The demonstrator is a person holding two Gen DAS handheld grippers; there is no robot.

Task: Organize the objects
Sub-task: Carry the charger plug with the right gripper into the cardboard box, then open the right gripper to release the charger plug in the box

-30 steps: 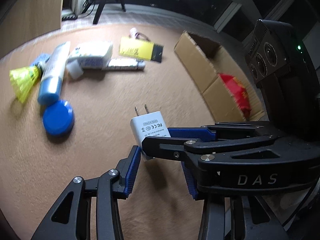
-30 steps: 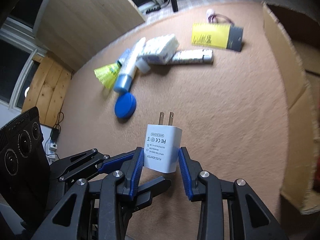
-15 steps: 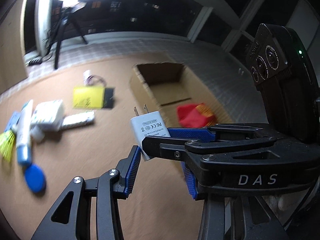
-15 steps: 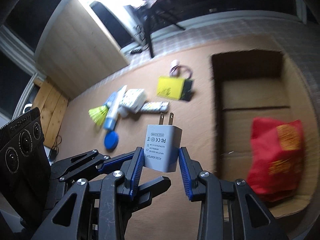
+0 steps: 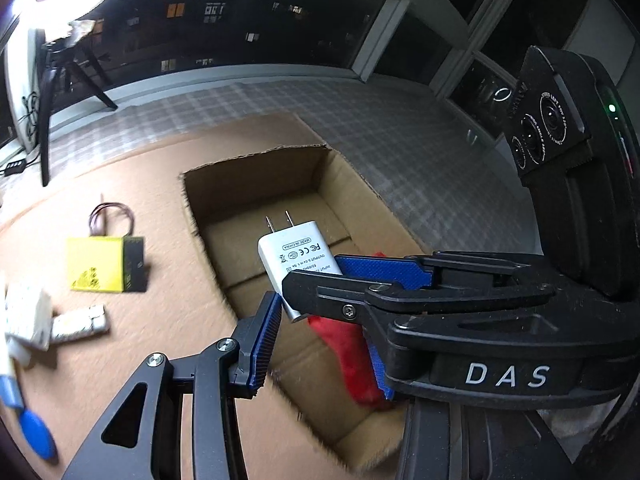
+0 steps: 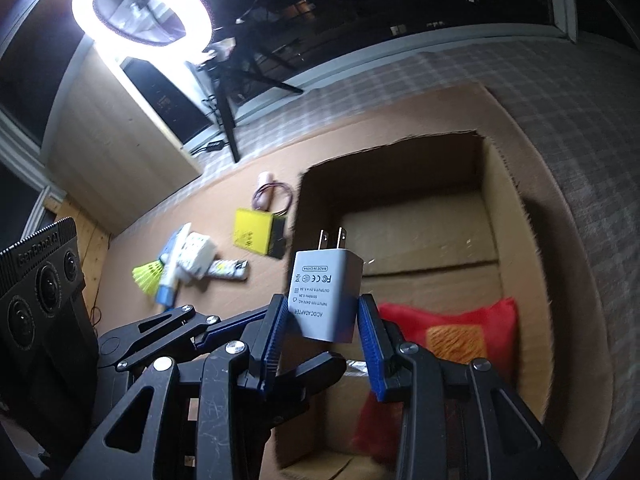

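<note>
Compared with one second earlier, both views had swung from the scattered items toward the cardboard box (image 6: 492,216), which had sat at the frame edge and now filled the centre. The white charger (image 6: 325,294) kept its place between the blue pads of the right gripper (image 6: 323,322), prongs up. It now hung above the open box rather than above the bare mat.

The right gripper was clenched on the charger, one ribbed blue pad on each side face. In the left wrist view, the left gripper (image 5: 320,344) stood released, its pads spread with the right gripper (image 5: 348,280) and the charger (image 5: 298,258) crossing in front of it. I could not tell whether its left pad touched the charger.

The charger was a smooth, rounded plastic block with grey printed markings and two flat metal prongs. The box was plain corrugated board with a ragged, torn upper rim. A red crinkled packet (image 6: 460,332) with an orange panel lay on the box floor near the camera.

On the tan, felt-like mat (image 5: 132,340) outside the box lay a flat yellow and black pack (image 5: 106,265), a yellow shuttlecock (image 6: 147,278), a white tube with a blue end (image 6: 170,276), and a round blue lid (image 5: 38,434). A lit ring lamp (image 6: 140,10) stood behind on a tripod.
</note>
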